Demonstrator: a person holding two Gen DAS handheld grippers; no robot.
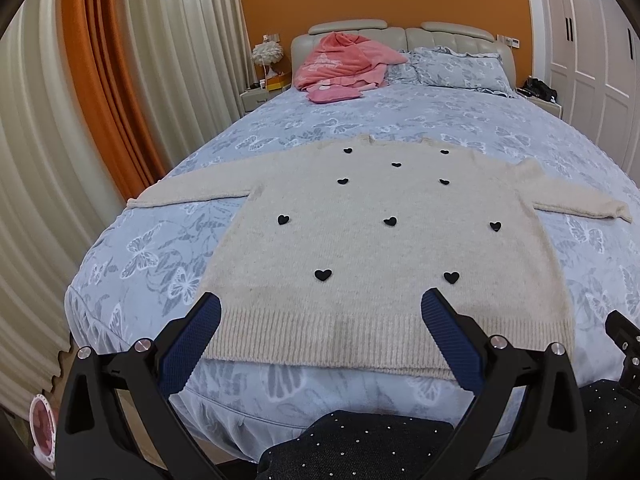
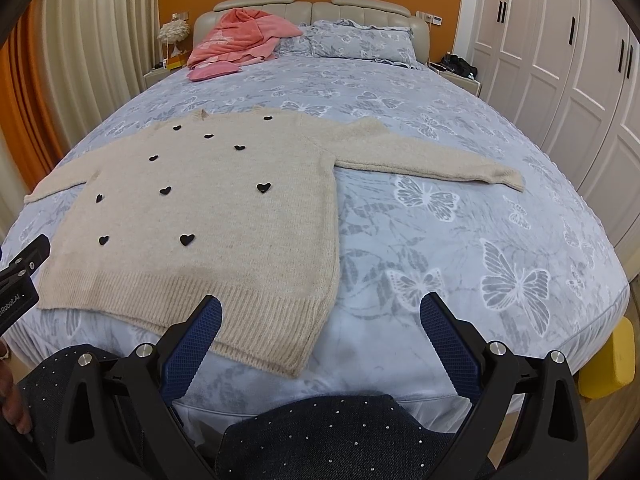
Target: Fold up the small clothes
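The sweater [image 1: 372,240] lies flat on the bed [image 2: 460,240], unfolded. Both tools, left tool [image 1: 320,312] and right tool [image 2: 320,312], hover wide and empty near its hem. Next, probably, each sleeve needs gripping.

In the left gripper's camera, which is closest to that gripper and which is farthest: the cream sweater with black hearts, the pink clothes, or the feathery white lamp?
1. Cream knit sweater with black hearts: spread flat on the bed, its hem just ahead of the open left gripper.
2. Pink clothes pile: far end, against the headboard.
3. Feathery white lamp: on the nightstand left of the headboard; about as far away as the pink pile, too close to call.
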